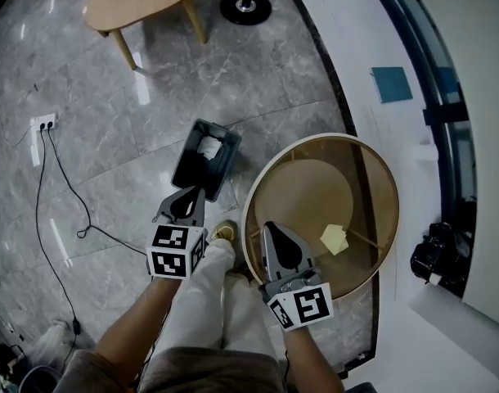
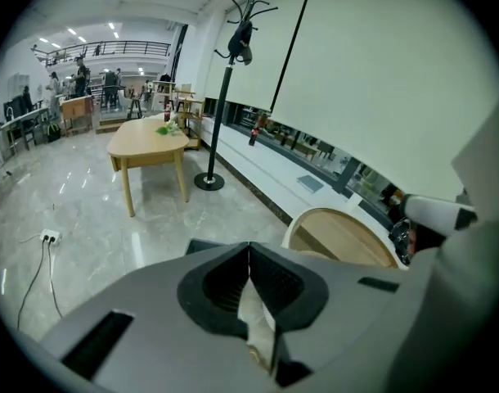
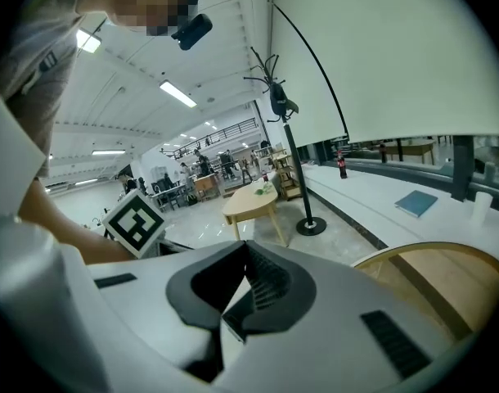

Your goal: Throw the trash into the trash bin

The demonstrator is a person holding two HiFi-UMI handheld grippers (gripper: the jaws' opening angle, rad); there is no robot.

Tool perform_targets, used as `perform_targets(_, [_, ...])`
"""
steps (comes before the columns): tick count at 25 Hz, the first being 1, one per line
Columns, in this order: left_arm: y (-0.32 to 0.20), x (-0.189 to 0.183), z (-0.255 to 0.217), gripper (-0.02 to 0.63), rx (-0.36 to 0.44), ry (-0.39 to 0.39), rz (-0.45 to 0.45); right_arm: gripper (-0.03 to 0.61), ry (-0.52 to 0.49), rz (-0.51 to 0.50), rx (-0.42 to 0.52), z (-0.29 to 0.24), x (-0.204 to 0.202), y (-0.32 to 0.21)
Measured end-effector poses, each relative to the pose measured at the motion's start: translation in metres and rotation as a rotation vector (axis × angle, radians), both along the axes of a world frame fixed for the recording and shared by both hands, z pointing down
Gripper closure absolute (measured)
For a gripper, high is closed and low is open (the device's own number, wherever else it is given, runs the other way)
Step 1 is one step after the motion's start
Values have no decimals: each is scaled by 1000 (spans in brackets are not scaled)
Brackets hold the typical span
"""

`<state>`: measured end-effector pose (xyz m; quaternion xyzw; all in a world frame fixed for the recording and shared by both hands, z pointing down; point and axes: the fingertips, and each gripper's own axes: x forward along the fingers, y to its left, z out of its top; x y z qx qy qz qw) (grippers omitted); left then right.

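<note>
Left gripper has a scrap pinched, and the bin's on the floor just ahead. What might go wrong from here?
1. The scrap is thin and light. Released from this height by the left gripper, it may drift past the trash bin, whose small mouth already holds white trash.
2. A yellow piece lies on the round table. The right gripper is shut, so it must open before it can pick that up.

Black trash bin (image 1: pixel 188 170), grey marbled floor (image 1: pixel 135 121), yellow paper (image 1: pixel 334 239), white tissue (image 2: pixel 253 313).
</note>
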<state>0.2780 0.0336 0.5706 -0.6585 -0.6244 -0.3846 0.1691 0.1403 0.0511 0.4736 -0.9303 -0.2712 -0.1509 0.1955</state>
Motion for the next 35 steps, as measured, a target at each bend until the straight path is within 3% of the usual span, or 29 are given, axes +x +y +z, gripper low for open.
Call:
perform_targets(7, [-7,-43,-95,594,-38,21,110,563,23,88,-21,-66,-31,-12])
perform_targets(11, [6,-87,-128,594,-71,22,225,563,29,176,-45,-92,-68,-13])
perform_targets(19, [31,-248,-173,594,-150,-21,592,563,-24,486,-106,-135,-209,-22])
perform_targets(26, [19,-381,-195,592,-193,-5,886,563,-47,736,-144,-161,-330,-55])
perform_targets(30, [18,-420,-200,592,-204,7,959,563,-38,825,-142,-162,-367,-69])
perform_targets(35, [20,-433,-192,592,-196,22,975,563,-14,860,-114,-149,-376,-73])
